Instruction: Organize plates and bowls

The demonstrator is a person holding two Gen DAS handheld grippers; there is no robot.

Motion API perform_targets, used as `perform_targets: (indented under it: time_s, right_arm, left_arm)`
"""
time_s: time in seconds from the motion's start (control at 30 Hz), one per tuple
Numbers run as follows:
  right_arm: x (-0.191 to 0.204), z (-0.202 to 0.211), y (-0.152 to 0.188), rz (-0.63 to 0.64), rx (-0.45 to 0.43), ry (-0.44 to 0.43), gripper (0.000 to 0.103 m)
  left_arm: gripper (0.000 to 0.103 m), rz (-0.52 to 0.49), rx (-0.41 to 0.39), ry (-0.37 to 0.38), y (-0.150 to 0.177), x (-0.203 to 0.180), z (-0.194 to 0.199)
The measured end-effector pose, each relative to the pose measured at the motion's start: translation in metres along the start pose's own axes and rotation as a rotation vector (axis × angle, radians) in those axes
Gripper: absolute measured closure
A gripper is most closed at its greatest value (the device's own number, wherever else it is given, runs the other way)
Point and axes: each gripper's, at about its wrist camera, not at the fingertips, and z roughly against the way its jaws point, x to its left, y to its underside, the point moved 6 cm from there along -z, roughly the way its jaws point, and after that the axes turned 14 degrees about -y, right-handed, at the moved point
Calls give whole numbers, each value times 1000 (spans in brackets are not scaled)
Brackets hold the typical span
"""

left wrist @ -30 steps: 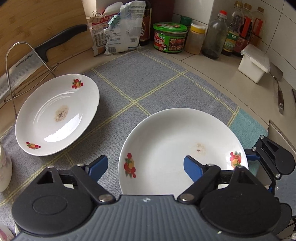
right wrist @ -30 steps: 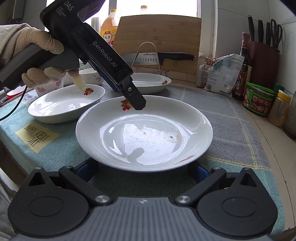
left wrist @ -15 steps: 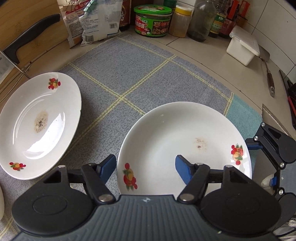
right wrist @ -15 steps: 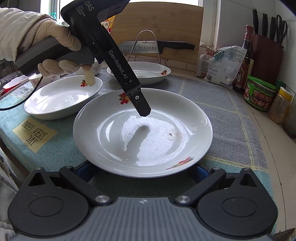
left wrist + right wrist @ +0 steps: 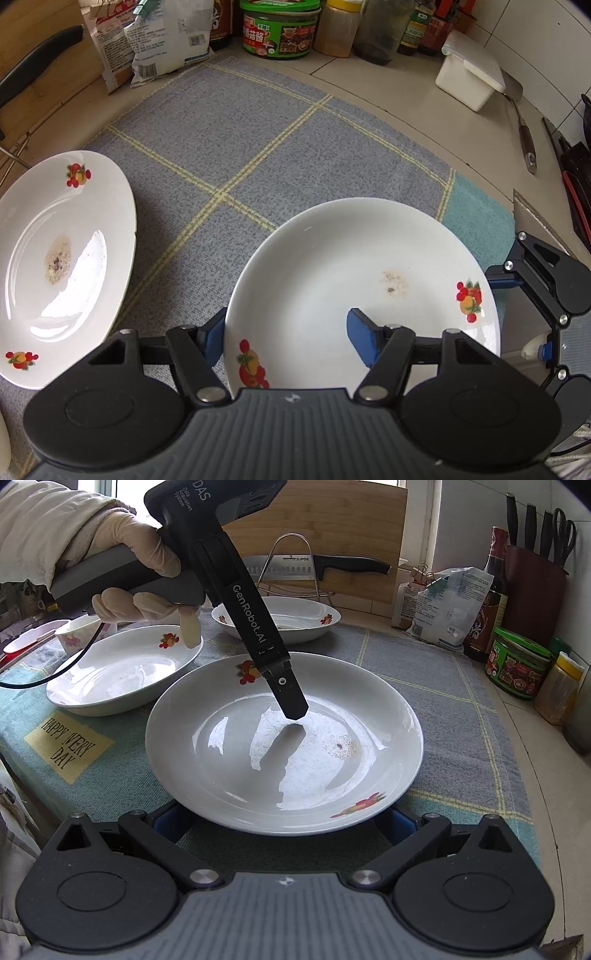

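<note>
A white plate [image 5: 351,266] with fruit prints lies on the grey checked cloth [image 5: 258,147]. My left gripper [image 5: 286,328] is shut on its near rim, one blue pad outside and the other inside the dish. In the right wrist view the inner finger [image 5: 286,690] reaches down into the same plate [image 5: 258,768]. My right gripper [image 5: 282,823] stands open at the opposite rim, its fingertips hidden under the edge. A second plate [image 5: 55,258] lies to the left and appears in the right wrist view as the far plate [image 5: 295,622]. A third plate [image 5: 122,672] sits near the gloved hand.
A small flowered bowl [image 5: 74,638] stands behind the third plate. A wire rack [image 5: 291,565] holding a knife leans at a cutting board. Jars, bottles and bags [image 5: 280,33] line the back, with a white box [image 5: 469,79] and a spatula [image 5: 524,129] at the right.
My left gripper has dropped closer over the plate's rim and its jaws have narrowed onto it. The right gripper has stayed at the opposite edge.
</note>
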Motion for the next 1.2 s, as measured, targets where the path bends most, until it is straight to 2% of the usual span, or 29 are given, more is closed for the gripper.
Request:
perform_targets:
  time_s: [0.3, 0.57, 1.2]
  right_arm:
    - [0, 1, 0, 7, 3, -1, 0]
    - [0, 1, 0, 7, 3, -2, 0]
    - [-2, -1, -3, -17, 28, -10, 0]
  left_arm:
    - [37, -41, 35, 37, -2, 0, -4]
    - [37, -68, 40, 33, -5, -3, -7]
    - [37, -59, 25, 42, -4, -1, -4]
